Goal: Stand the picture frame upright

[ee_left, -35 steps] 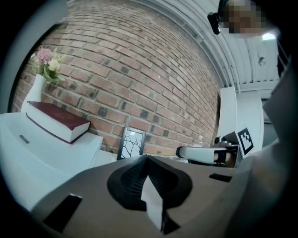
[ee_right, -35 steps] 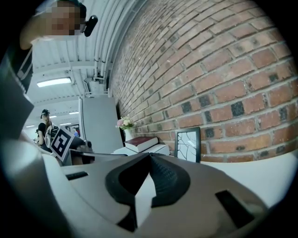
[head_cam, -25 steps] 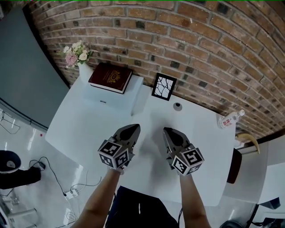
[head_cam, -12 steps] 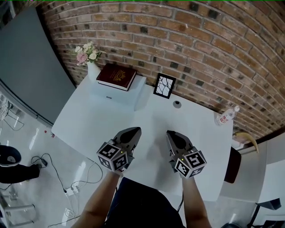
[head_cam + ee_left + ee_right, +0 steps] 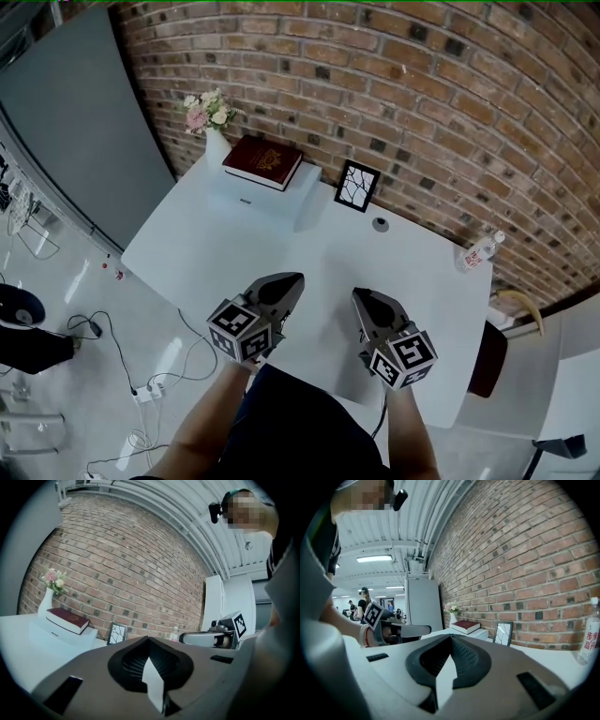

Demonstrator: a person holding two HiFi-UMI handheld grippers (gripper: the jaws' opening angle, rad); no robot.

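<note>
- Where my table [image 5: 225, 248] meets the brick wall, I see flowers in a vase [image 5: 215, 142] at the far left corner, a red book [image 5: 262, 161] on a white box [image 5: 281, 199], and a bottle [image 5: 476, 253] at the right edge.
- Black picture frame [image 5: 358, 186] stands upright at the far edge, just right of the box.
- My left gripper [image 5: 294, 279] and right gripper [image 5: 359, 296] hover over the near edge, jaws closed on nothing.
</note>
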